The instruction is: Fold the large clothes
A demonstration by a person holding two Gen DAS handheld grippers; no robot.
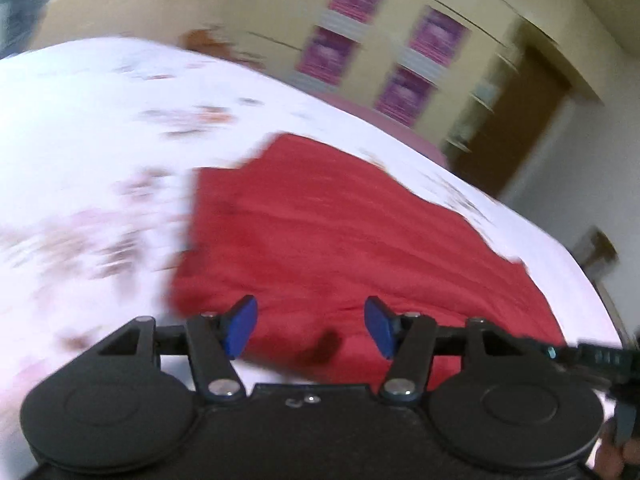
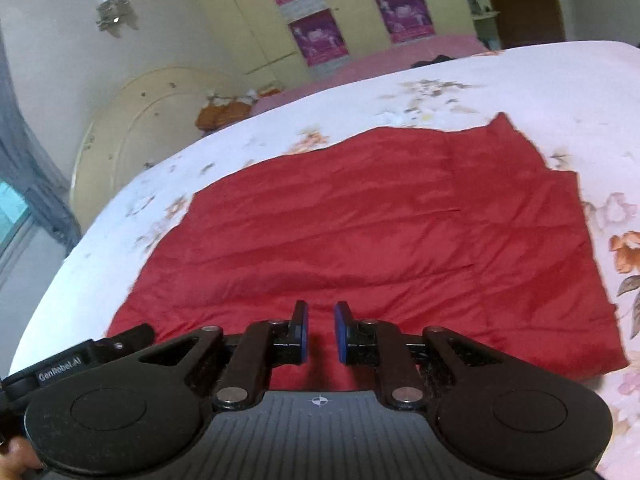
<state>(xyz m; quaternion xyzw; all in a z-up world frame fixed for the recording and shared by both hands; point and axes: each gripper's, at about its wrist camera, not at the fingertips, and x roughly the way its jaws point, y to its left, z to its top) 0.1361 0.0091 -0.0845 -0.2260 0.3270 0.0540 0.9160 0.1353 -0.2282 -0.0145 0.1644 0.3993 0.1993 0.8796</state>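
A large red garment lies spread flat on a bed with a white floral sheet; this view is blurred. In the right wrist view the red garment is a wide rectangle with a folded layer along its right side. My left gripper hovers over the garment's near edge, its blue pads well apart with nothing between them. My right gripper also hangs above the near edge, the jaws narrowly apart and empty. Neither gripper touches the cloth.
The floral sheet extends around the garment on all sides. A cream headboard with orange soft things stands at the far left. A wardrobe with purple posters and a brown door lie beyond the bed.
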